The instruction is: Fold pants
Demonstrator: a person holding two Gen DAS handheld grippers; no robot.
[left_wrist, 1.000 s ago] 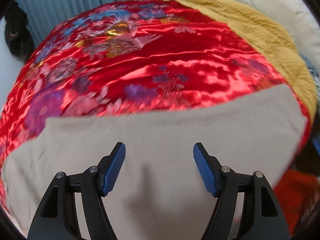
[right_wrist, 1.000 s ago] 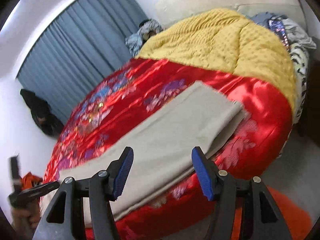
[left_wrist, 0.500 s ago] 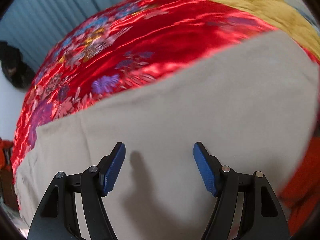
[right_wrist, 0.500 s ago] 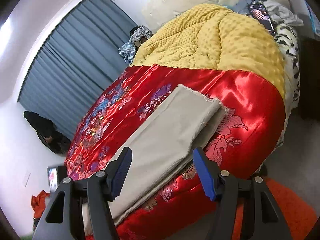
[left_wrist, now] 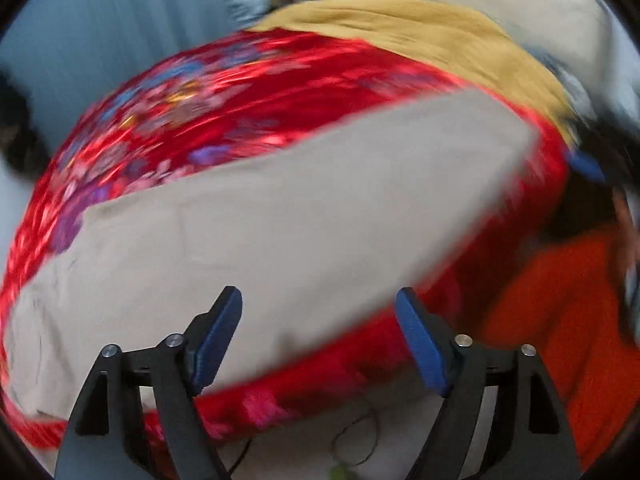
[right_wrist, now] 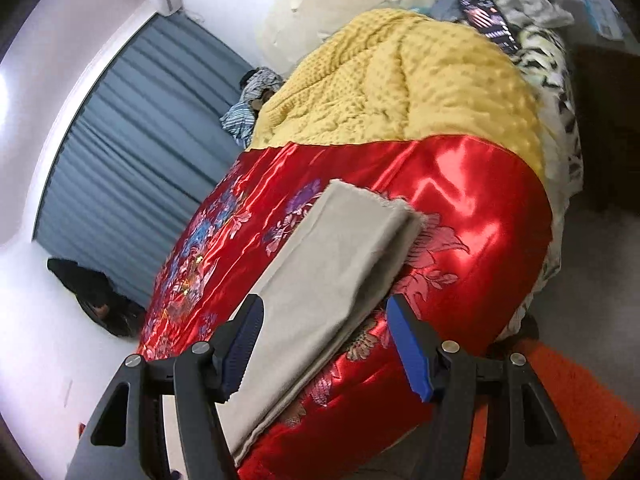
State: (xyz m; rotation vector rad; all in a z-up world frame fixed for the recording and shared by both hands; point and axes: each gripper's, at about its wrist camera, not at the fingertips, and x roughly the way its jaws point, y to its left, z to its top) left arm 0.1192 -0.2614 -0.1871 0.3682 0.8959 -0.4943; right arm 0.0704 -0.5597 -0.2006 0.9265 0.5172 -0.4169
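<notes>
The beige pants (right_wrist: 332,280) lie folded in a long narrow strip on the red floral satin bedspread (right_wrist: 472,208), near the bed's front edge. In the left wrist view the pants (left_wrist: 280,232) fill the middle, blurred by motion. My left gripper (left_wrist: 320,336) is open and empty, held off the front edge of the bed. My right gripper (right_wrist: 324,344) is open and empty, above the near part of the strip. A blue fingertip of the right gripper shows at the right of the left wrist view (left_wrist: 586,166).
A yellow blanket (right_wrist: 400,88) covers the far half of the bed. Loose clothes (right_wrist: 520,12) lie at the head. A blue-grey curtain (right_wrist: 132,148) hangs on the left. An orange rug (right_wrist: 560,412) lies on the floor by the bed; a thin cable (left_wrist: 356,436) lies on the floor.
Both grippers have pulled back and away from the pants, staying open. The left view now shows the bed's front edge and floor; the right view has risen.
</notes>
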